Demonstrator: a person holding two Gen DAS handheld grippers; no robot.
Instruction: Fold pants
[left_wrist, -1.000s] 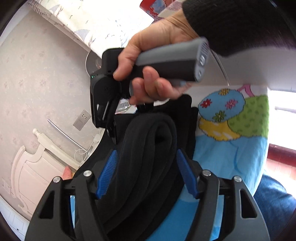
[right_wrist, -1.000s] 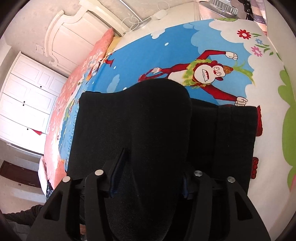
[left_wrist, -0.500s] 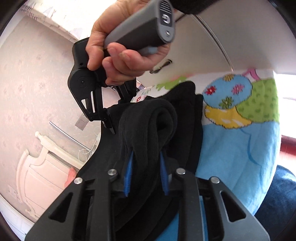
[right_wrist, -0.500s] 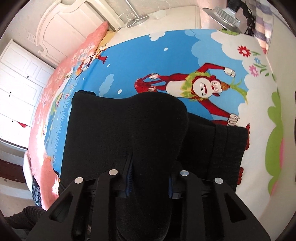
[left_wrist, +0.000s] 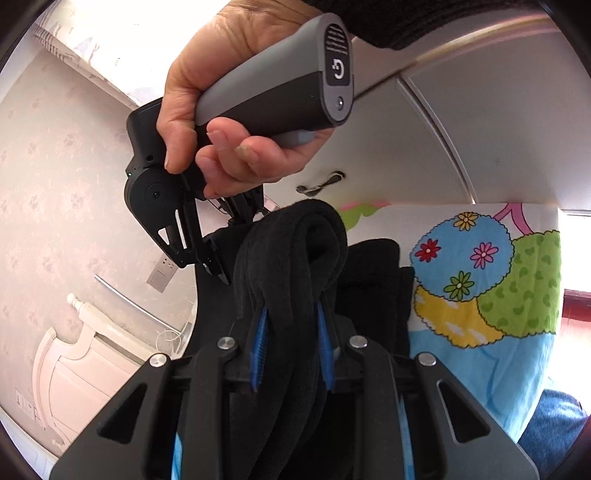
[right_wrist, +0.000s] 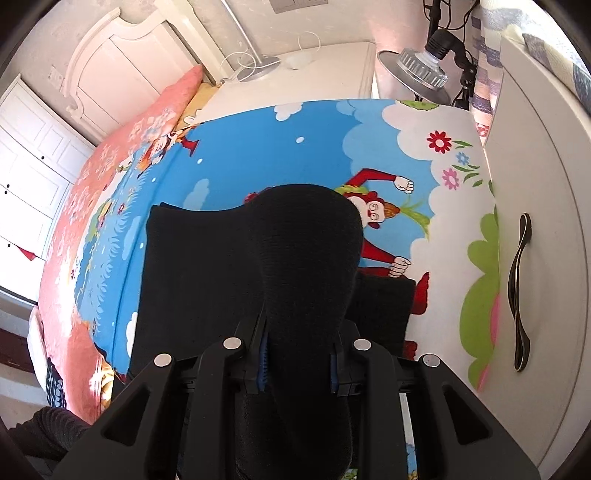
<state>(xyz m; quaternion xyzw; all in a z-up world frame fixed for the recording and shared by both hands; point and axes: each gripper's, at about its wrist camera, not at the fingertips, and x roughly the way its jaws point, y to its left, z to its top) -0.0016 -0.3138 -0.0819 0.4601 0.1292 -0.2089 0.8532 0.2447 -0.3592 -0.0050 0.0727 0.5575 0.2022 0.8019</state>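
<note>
The bed (right_wrist: 258, 155) under my tongs carries a bright cartoon sheet (right_wrist: 436, 229) with a blue sky, clouds and a red-suited figure. Its far end meets a white headboard (right_wrist: 122, 62), with a pink pillow (right_wrist: 147, 122) laid against it.

The black pants (right_wrist: 199, 280) lie across the near part of the sheet, one edge reaching toward the bed's left side. Two bunches of the cloth are raised clear of the rest.

My right hand (left_wrist: 225, 110) grips the handle of the right tongs (right_wrist: 297, 363). The blue pads (right_wrist: 263, 363) pinch a thick hump of pants cloth.

My left tongs (left_wrist: 291, 350) pinch a rolled fold of the same pants between blue pads (left_wrist: 258, 347). Both pairs of tongs have just been closing, with cloth between the pads.
</note>
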